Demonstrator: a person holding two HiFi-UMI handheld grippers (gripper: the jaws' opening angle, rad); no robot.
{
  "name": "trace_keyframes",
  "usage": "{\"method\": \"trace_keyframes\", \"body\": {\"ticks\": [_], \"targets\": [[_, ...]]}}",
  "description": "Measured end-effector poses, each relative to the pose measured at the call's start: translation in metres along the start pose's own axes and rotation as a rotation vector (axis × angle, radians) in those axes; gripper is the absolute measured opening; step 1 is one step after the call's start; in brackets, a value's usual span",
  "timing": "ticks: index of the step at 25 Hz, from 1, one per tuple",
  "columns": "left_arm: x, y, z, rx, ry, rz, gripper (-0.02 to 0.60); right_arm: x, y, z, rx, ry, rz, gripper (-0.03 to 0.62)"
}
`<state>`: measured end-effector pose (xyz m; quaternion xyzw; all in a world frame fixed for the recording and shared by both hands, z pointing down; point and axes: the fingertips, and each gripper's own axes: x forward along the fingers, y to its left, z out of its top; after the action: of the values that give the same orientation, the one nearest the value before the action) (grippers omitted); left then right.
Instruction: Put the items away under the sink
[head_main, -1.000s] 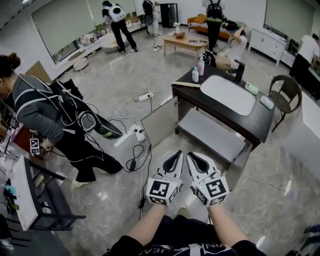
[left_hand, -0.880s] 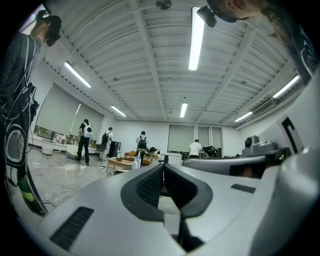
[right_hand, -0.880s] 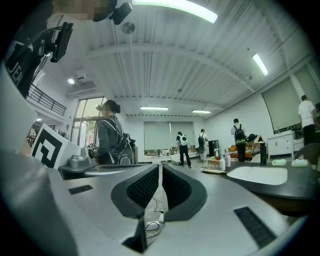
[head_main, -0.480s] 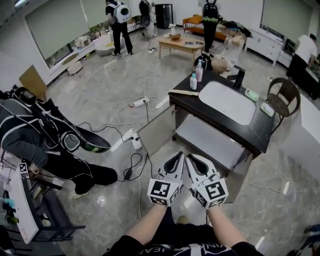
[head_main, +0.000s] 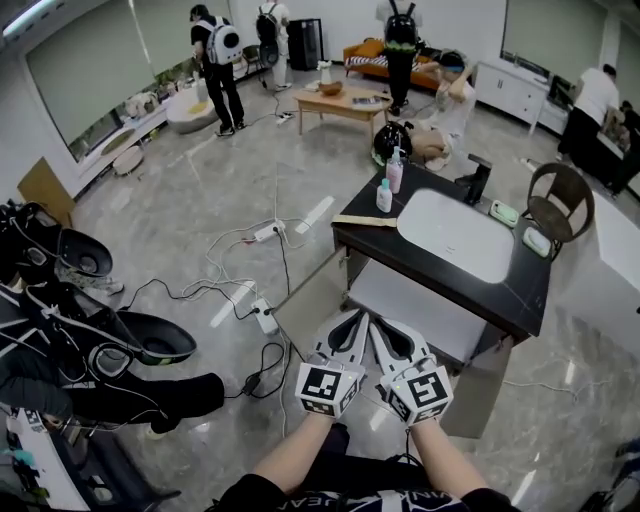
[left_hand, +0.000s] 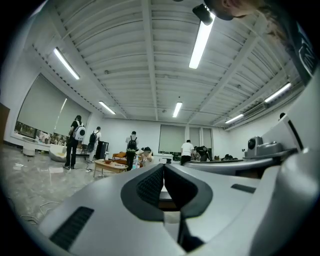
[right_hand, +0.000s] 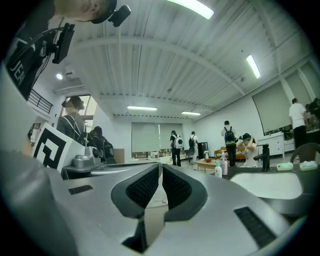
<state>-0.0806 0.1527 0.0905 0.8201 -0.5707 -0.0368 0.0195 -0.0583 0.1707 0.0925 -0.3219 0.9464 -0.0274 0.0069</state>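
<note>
Two bottles, a white one (head_main: 384, 196) and a pink one (head_main: 396, 172), stand at the upper left end of the dark surface (head_main: 418, 262), beside the white basin (head_main: 455, 235); two small pale green things (head_main: 503, 212) (head_main: 537, 241) lie on the far side of the basin, right of the tap (head_main: 478, 180); a thin flat strip (head_main: 364, 220) rests along the near left edge. None of these has gone below yet, as far as I can see; the cupboard under the sink stands open, one door (head_main: 315, 297) swung out to the left, and its pale shelf (head_main: 415, 300) looks bare. The left tool (head_main: 356, 316) is closed with nothing between its jaws; the right tool (head_main: 379, 323) is pinched almost together, a thin slit at most, and likewise carries nothing. Both sit side by side at the lower centre of the frame, short of the surface and apart from every item. I judge the task barely begun: the cupboard is ready, yet each item has yet to be picked up and carried down to the shelf.
</note>
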Motion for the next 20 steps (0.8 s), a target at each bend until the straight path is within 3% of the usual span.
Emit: {"method": "trace_keyframes", "body": {"ticks": [4,14,20], "targets": [[0.016,0.022,-0.009,-0.017,0.023,-0.029,0.009,0.024,-0.007,0.001,0.007,0.067,-0.046,0.043],[0.053,0.069,-0.026,-0.026,0.05,-0.106,0.009,0.078,-0.032,-0.02,0.011,0.041,-0.108,0.043],[0.064,0.083,-0.034,-0.045,0.063,-0.118,0.009,0.093,-0.034,-0.038,0.034,0.083,-0.1,0.043]]}}
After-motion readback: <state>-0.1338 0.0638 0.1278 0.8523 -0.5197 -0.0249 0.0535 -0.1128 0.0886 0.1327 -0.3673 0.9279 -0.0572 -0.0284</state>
